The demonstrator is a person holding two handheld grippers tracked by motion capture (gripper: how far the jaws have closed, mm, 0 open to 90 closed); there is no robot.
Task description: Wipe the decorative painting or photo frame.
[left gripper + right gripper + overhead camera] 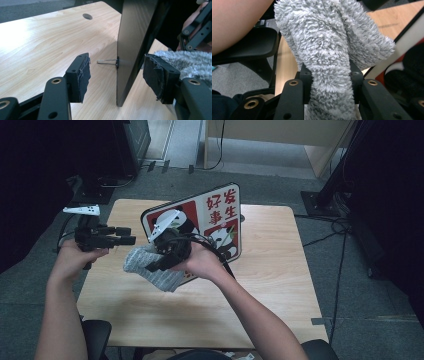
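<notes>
Grey fluffy cloth [150,267] hangs bunched in my right gripper [162,260], low against the front face of the upright panda board [200,227], a red, white and black panel with Chinese characters that stands tilted on the pale wooden table [260,285].

Starting at the left of the high view, my left hand [75,257] holds my left gripper [127,236] above the table's left edge, level and aimed rightward at the board's near edge. In the left gripper view, my two black jaws stand wide apart with nothing between their padded faces; the board's dark back [132,37] rises in the gap, closer to the jaw on that view's right, and no pad touches it. A thin wire prop [106,62] sticks out of the board's back just above the wood. A round hole [87,16] shows in the tabletop farther off. The cloth's grey pile shows just beyond the jaw on that view's right, near it but apart.

Moving right, my right hand [202,262] wraps around the right gripper in front of the board. In the right gripper view, my jaws are clamped on a thick fold of the cloth, which rises between them and spreads upward in a shaggy mass. The board's white rim and red face lie at that view's right, just beside the cloth.
</notes>
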